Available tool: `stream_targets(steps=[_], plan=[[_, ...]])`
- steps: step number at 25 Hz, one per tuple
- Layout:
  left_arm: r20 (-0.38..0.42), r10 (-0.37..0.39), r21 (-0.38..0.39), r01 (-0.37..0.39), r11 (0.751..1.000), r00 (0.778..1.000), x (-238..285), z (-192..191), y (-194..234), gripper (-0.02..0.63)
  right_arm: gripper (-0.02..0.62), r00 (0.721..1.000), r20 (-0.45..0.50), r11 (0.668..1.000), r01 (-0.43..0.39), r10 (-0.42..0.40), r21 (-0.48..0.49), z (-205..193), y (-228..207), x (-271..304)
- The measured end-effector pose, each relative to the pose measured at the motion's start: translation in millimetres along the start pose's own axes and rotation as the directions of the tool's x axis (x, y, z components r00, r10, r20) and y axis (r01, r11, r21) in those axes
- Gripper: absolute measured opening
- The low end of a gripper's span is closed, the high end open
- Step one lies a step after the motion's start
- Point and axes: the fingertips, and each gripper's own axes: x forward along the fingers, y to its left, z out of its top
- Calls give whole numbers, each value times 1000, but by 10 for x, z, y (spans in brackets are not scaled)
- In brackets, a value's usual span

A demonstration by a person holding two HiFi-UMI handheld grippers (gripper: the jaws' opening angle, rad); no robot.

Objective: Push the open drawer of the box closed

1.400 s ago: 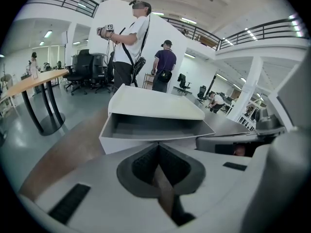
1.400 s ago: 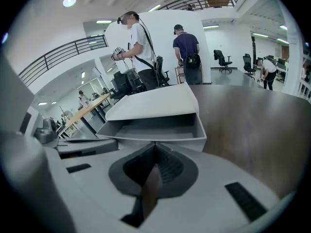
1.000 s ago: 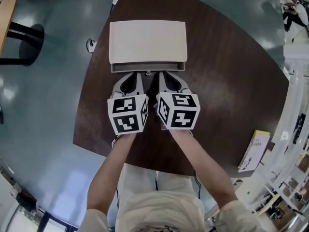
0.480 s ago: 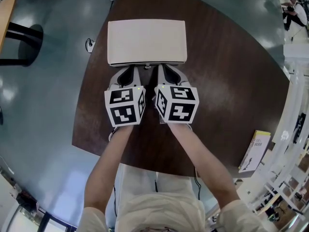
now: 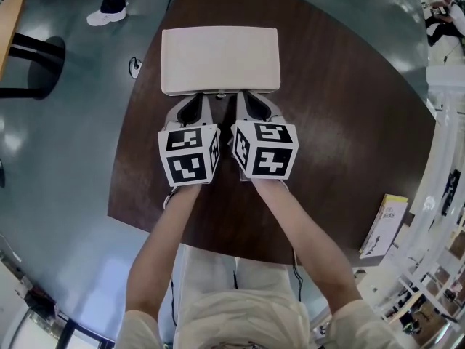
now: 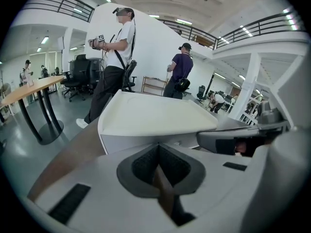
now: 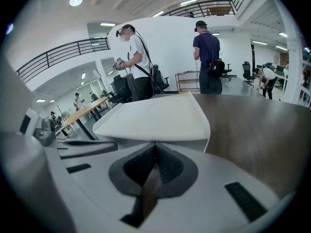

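On the dark wooden table (image 5: 349, 122) before us sits the cream box (image 5: 220, 58), its drawer (image 6: 134, 143) flush with the front and no gap showing. We hold our left gripper (image 5: 190, 102) and right gripper (image 5: 251, 100) side by side, tips right up at that front face. Both pairs of jaws are pressed together with nothing between them.

right claw (image 7: 155, 145) closed, tips at white box (image 7: 156, 118) front
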Motion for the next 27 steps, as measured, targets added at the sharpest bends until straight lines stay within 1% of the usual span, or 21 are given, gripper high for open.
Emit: stream_targets(steps=[5, 10, 14, 19, 22, 27], plan=[[5, -14, 17, 14, 1000, 1000, -127, -25, -123, 5, 6, 1000, -1, 999, -8, 8, -36, 22, 107, -118], [25, -10, 23, 9, 1000, 1000, -392, -26, -217, 6, 6, 999, 37, 997, -15, 18, -80, 53, 208, -383], [54, -9, -3, 9, 1000, 998, -732, -7, -279, 5, 5, 997, 75, 996, -21, 28, -91, 97, 313, -686], [74, 13, -35, -10, 999, 997, -1177, -67, -283, 5, 6, 993, 113, 991, -30, 45, -128, 113, 454, -1114], [91, 22, -21, -20, 1000, 996, -1448, -48, -298, 5, 5, 990, 132, 990, -39, 58, -136, 140, 531, -1372], [121, 18, 28, -22, 999, 992, -1920, -52, -502, 5, 5, 985, 150, 987, -63, 85, -150, 111, 571, -1854]])
